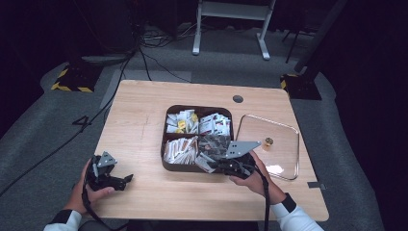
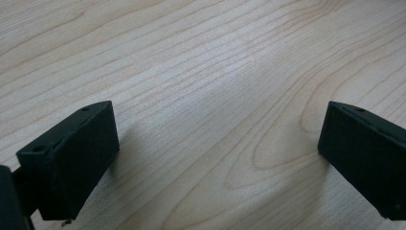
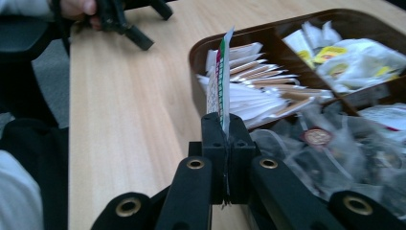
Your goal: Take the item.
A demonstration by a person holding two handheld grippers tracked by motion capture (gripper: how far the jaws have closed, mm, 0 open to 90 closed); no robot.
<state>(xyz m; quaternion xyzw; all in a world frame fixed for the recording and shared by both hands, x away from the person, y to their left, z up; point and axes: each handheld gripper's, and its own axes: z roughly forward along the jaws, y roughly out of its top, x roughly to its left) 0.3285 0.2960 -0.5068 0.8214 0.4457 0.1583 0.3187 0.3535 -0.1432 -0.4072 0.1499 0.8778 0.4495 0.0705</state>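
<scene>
Sachet (image 3: pixel 221 76) stands edge-up, clamped between the right gripper's (image 3: pixel 225 125) shut jaws, above the tray's (image 3: pixel 201 48) near-left corner, beside the stick packets (image 3: pixel 268 91). Bare table (image 1: pixel 139 120) lies wide open left of the tray; a clear lid (image 1: pixel 284 130) sits just to its right. Left gripper (image 2: pixel 218 143) rests near the front-left edge, jaws apart over bare wood

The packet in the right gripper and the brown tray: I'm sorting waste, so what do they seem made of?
The packet looks like thin printed paper or foil laminate: flat, crisp-edged, white with red and green print; which one is unclear. The brown tray looks like moulded plastic, possibly lacquered wood: smooth, dark, slightly glossy rounded rim. The right gripper is shut on the packet.
</scene>
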